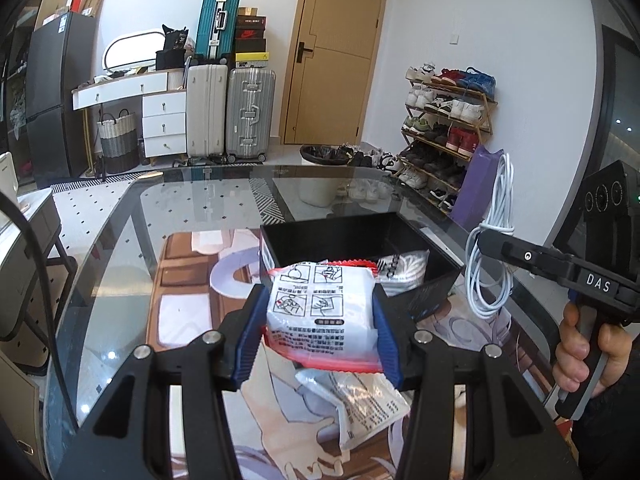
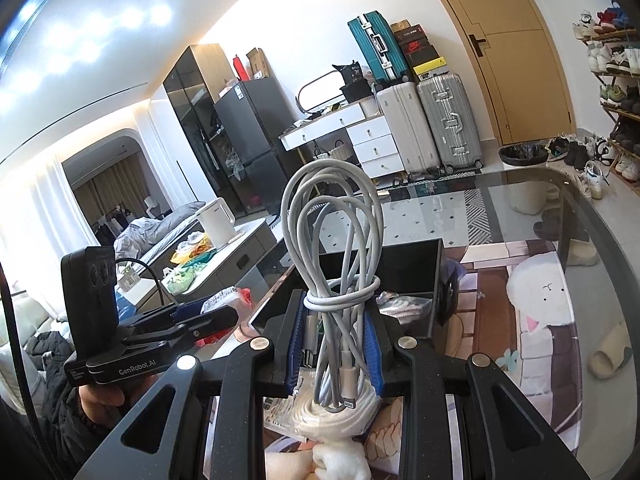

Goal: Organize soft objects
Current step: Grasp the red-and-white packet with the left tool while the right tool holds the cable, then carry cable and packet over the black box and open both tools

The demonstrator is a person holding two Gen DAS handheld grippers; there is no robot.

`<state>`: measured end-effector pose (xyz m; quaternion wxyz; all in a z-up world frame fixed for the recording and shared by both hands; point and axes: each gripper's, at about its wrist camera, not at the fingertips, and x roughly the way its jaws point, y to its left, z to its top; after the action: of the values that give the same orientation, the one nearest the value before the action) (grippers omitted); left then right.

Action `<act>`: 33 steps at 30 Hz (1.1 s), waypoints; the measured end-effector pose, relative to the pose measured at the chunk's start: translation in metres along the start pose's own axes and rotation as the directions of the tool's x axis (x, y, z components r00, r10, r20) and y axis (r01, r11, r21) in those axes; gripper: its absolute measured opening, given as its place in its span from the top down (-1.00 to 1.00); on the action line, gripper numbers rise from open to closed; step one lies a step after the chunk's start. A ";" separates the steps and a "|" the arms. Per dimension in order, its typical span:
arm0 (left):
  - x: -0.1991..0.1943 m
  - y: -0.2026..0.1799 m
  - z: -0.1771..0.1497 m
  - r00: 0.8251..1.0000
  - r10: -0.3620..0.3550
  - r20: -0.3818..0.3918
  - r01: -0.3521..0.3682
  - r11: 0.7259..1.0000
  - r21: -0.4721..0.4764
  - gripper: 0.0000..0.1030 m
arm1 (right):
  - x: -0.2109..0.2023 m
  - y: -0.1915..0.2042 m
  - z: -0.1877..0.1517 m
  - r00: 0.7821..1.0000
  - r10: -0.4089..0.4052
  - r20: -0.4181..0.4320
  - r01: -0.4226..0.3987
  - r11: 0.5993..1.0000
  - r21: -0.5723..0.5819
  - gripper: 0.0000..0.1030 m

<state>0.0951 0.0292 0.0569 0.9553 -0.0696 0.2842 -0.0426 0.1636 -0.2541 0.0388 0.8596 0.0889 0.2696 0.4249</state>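
— Between the pads of the left tool (image 1: 320, 322) sits the white and red packet (image 1: 316, 308), clamped across its width, lifted off the glass counter (image 1: 120, 240) and just short of the black box (image 1: 360, 240). How do you think it will handle?

— Light and soft, I'd judge. The film looks slick and the middle gives a little where the blue pads bear on it. Holding it across the padded body, as now, seems right; the crimped red ends would likely slide out.

— And the right tool (image 2: 334, 344)?

— Closed down narrow on a coiled white cable (image 2: 334, 240), gripped below the turns that bind the bundle. The loops stand up above the pads and the plug ends hang beneath. It looks light and floppy, but held near the binding it keeps together as one thing.

— Anything under the tools?

— Below the left one, a second crinkled packet (image 1: 368, 408) lies on the counter. Below the right one, something white and fluffy (image 2: 340, 424), perhaps a towel; I can't tell for sure.

— Is the box already in use?

— Yes, a white item with black print (image 1: 400, 270) lies in its near corner, ahead and to the right of the left tool. Soft things will squash in beside it, so I'd expect no careful placing is needed.
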 end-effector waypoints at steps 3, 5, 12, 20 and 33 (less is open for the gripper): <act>0.000 0.001 0.005 1.000 0.005 0.013 -0.005 1.000 0.003 0.04 | 0.002 0.001 0.004 1.000 -0.006 0.002 0.006 1.000 -0.006 0.49; 0.000 0.002 0.010 1.000 0.011 0.025 -0.011 1.000 0.001 0.04 | 0.004 0.003 0.008 1.000 -0.006 0.008 0.006 1.000 -0.011 0.49; 0.011 0.008 0.020 0.999 0.021 0.044 -0.020 1.000 -0.021 0.04 | 0.012 0.009 0.016 1.000 -0.001 0.028 0.001 1.000 -0.010 0.49; 0.026 0.009 0.024 0.998 0.029 0.059 -0.027 0.999 -0.041 0.04 | 0.028 0.016 0.023 0.999 0.014 0.050 -0.014 1.000 0.005 0.49; 0.045 0.006 0.023 0.998 0.049 0.048 -0.048 0.998 -0.030 0.04 | 0.046 0.015 0.035 0.998 0.009 0.068 -0.011 1.000 0.024 0.49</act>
<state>0.1455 0.0322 0.0511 0.9616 -0.0774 0.2629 -0.0136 0.1946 -0.2067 0.0561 0.8651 0.1150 0.2448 0.4225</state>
